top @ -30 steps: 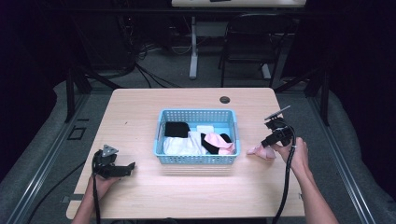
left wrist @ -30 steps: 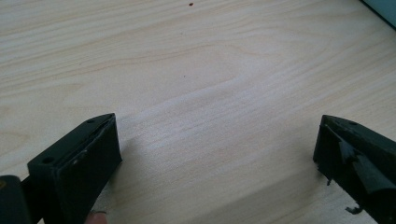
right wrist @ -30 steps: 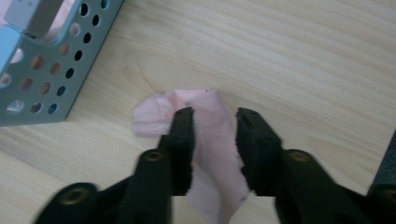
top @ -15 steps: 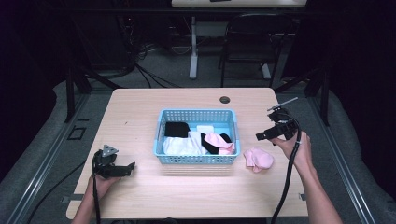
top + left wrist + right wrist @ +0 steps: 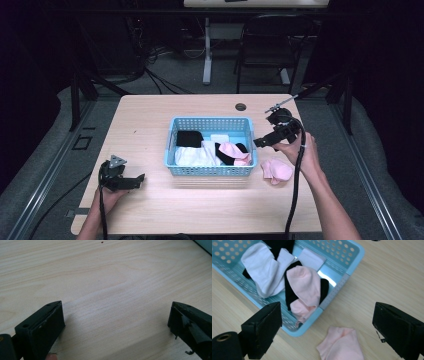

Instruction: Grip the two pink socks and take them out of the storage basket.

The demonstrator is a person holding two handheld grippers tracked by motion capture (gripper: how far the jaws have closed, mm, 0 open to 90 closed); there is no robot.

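Table [image 5: 150, 120] centre frame carries the blue basket [image 5: 210, 123] of socks. Pink sock [image 5: 276, 170] lies on the table right of the basket, just below the right gripper [image 5: 261, 142], fingers wide, empty. Left gripper [image 5: 136, 181] lower left, fingers wide, idle.

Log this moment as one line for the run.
left gripper: open, idle | right gripper: open, above basket corner | pink sock: on table
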